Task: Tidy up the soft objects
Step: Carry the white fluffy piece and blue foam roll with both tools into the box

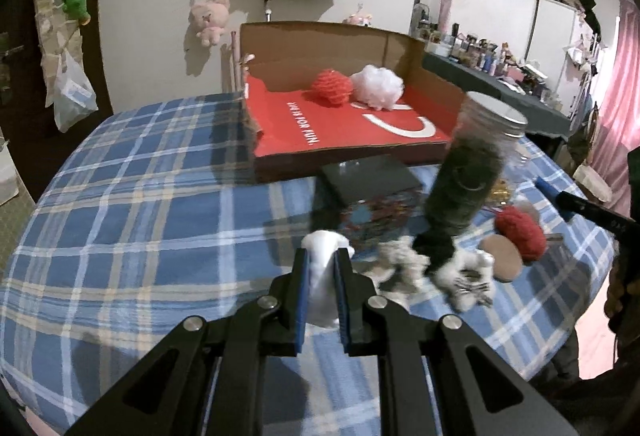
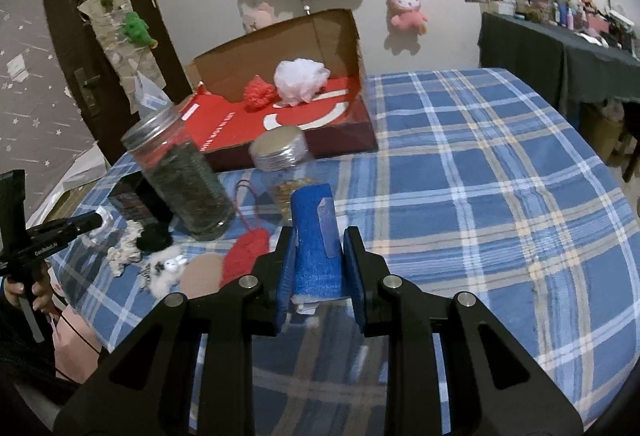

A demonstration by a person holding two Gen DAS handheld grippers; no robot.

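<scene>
Progress looks partial: two soft things, a red puff (image 1: 332,86) and a white puff (image 1: 378,87), already sit in the box (image 1: 340,160) at 12 o'clock on the plaid bed (image 1: 140,216). The left gripper (image 1: 322,268) is clamped on a white soft item (image 1: 324,276), lifted above the cover at 6 o'clock of its view. The right gripper (image 2: 318,256) has a blue sponge (image 2: 316,236) between its pads; the pads look to touch its sides, so I judge it gripped.

Left to sort, lying together between the grippers: a beige knit piece (image 2: 124,250), a black puff (image 2: 154,238), a white fluffy toy (image 2: 166,268), a tan pad (image 2: 202,274) and a red knit piece (image 2: 244,256).

The hard things near them, a tall jar (image 2: 180,172), a short jar (image 2: 286,164) and a dark tin (image 1: 372,196), probably stay out of the box.

Judging by this, two items are done, two are in hand, and about five remain.
</scene>
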